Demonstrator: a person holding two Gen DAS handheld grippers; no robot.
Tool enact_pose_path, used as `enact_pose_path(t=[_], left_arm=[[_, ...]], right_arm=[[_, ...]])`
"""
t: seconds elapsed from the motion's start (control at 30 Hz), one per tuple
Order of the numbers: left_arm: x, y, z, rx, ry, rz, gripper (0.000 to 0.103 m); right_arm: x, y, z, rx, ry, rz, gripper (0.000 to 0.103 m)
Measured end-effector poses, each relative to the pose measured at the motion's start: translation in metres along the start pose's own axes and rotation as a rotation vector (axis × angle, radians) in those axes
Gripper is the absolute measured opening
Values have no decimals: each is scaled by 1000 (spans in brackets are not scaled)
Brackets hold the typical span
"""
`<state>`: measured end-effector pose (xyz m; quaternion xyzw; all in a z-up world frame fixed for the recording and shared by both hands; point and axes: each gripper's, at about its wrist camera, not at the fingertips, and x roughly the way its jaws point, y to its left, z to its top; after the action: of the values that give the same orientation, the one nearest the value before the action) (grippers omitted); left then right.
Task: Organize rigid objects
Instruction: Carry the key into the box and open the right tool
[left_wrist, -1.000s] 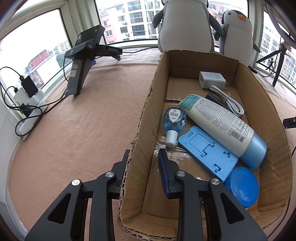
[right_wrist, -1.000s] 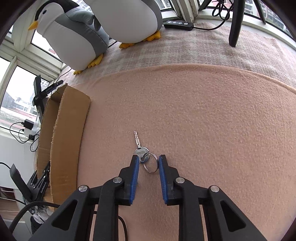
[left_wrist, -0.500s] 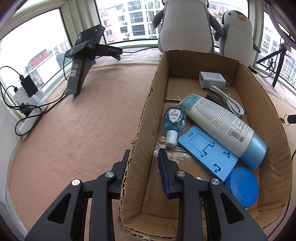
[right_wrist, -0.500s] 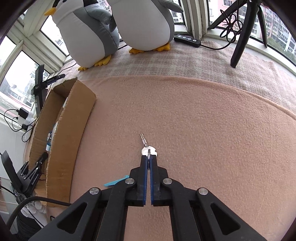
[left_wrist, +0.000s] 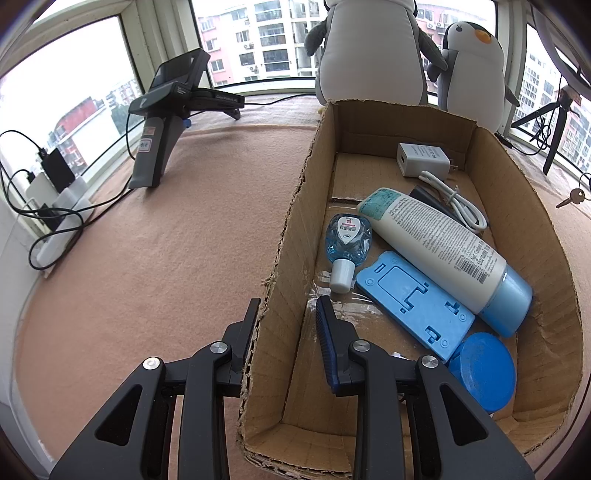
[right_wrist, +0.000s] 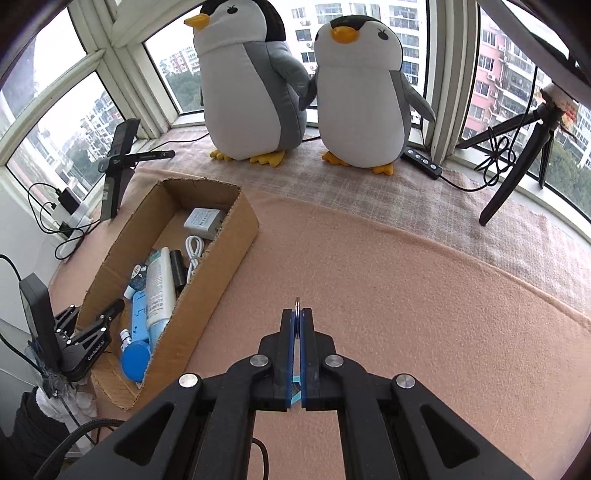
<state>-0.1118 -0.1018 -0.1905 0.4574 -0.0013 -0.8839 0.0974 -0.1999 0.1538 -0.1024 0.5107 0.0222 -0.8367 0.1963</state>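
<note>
Cardboard box (left_wrist: 524, 206) takes up the left part of the tabletop (right_wrist: 424, 295) in the right wrist view, long and narrow, top open, walls ragged along the upper edges. I've got my left gripper (left_wrist: 286, 321) clamped on its near left wall, one finger outside, the blue-padded one inside, jaws narrow and pressed to the cardboard. Right of the box the peach cloth is bare all the way to a tripod (right_wrist: 517, 162) by the window, so plenty of room on that side. Left of the box, a grey stand (left_wrist: 162, 122) and cables sit near the window edge. Two penguin plushies (right_wrist: 303, 92) stand at the back, behind the box's far end. Inside the box: white charger (left_wrist: 421, 158) at the far end, white cable (left_wrist: 458, 203) just beside it, cream lotion bottle (left_wrist: 443, 243) lying diagonally, small blue sanitizer bottle (left_wrist: 347, 240) to its left, blue phone stand (left_wrist: 413, 302) flat beside them, round blue lid (left_wrist: 484, 369) in the near right corner. My right gripper (right_wrist: 297, 317) is up off the cloth, jaws closed tight on the key ring (right_wrist: 297, 303); only a thin metal edge pokes out past the tips. In the left wrist view the key (left_wrist: 570, 197) hangs in the air just outside the box's right wall, small, brass-silver, blade tilted down to the left.
</note>
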Motion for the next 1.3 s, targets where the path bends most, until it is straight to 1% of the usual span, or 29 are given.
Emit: enact_pose_path(t=[0.07, 0.3, 0.47, 0.63, 0.8, 1.03, 1.3], left_arm=[[0, 0, 0, 0, 0, 0, 27], [0, -1, 0, -7, -1, -4, 27], [1, -1, 0, -7, -1, -4, 27], [0, -1, 0, -7, -2, -4, 27], [0, -1, 0, -7, -1, -4, 27], [1, -1, 0, -9, -2, -5, 27], [1, -1, 0, -9, -2, -5, 27]], right_arm=[[-6, 16, 5, -35, -22, 6, 2], [-12, 70, 27, -108, -70, 89, 2], [1, 106, 39, -147, -75, 132, 2], [19, 131, 50, -174, -64, 151, 2], [41, 144, 57, -183, -36, 164, 2], [69, 155, 62, -199, 7, 151, 2], [81, 159, 64, -209, 16, 135, 3]])
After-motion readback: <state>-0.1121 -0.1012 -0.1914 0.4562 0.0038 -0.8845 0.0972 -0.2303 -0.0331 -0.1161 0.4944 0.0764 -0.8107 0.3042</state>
